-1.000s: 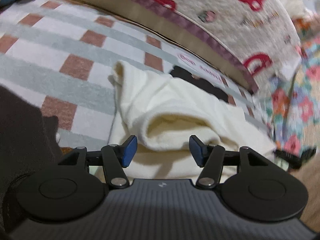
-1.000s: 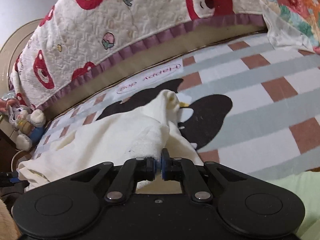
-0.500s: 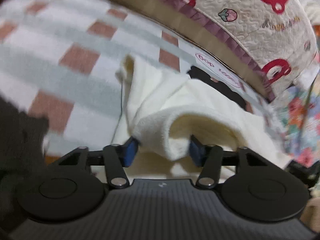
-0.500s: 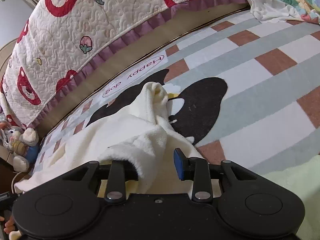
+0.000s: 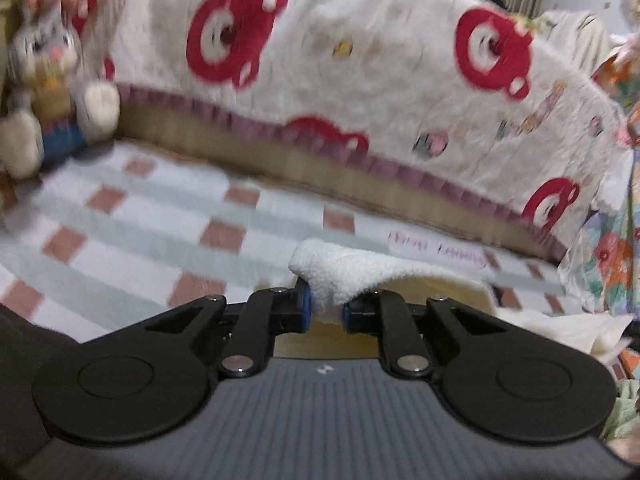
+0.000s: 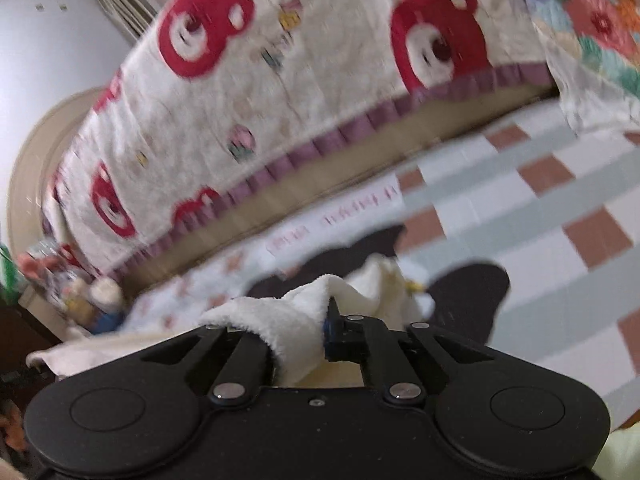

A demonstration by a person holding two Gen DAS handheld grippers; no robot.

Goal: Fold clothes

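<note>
A cream fleece garment (image 5: 352, 270) lies on a checked bed cover (image 5: 132, 220). My left gripper (image 5: 325, 312) is shut on a thick fold of it, which bulges up over the blue pads. The rest of the cloth trails away to the right. In the right wrist view my right gripper (image 6: 304, 338) is shut on another fold of the same cream garment (image 6: 280, 320); the cloth hides the left finger and only the right blue pad shows. More of the garment lies beyond on a black patch of the cover. Both views are blurred by motion.
A quilt with red bears (image 5: 360, 80) hangs along the far side of the bed. A plush rabbit (image 5: 48, 80) sits at the left end. A floral cloth (image 5: 608, 248) hangs at the right. A pale green cloth (image 6: 618, 456) shows at the lower right.
Both grippers closed on folds of the cream garment and lifted them. The right gripper had opened half a second ago before closing again. Both views have swung upward.
</note>
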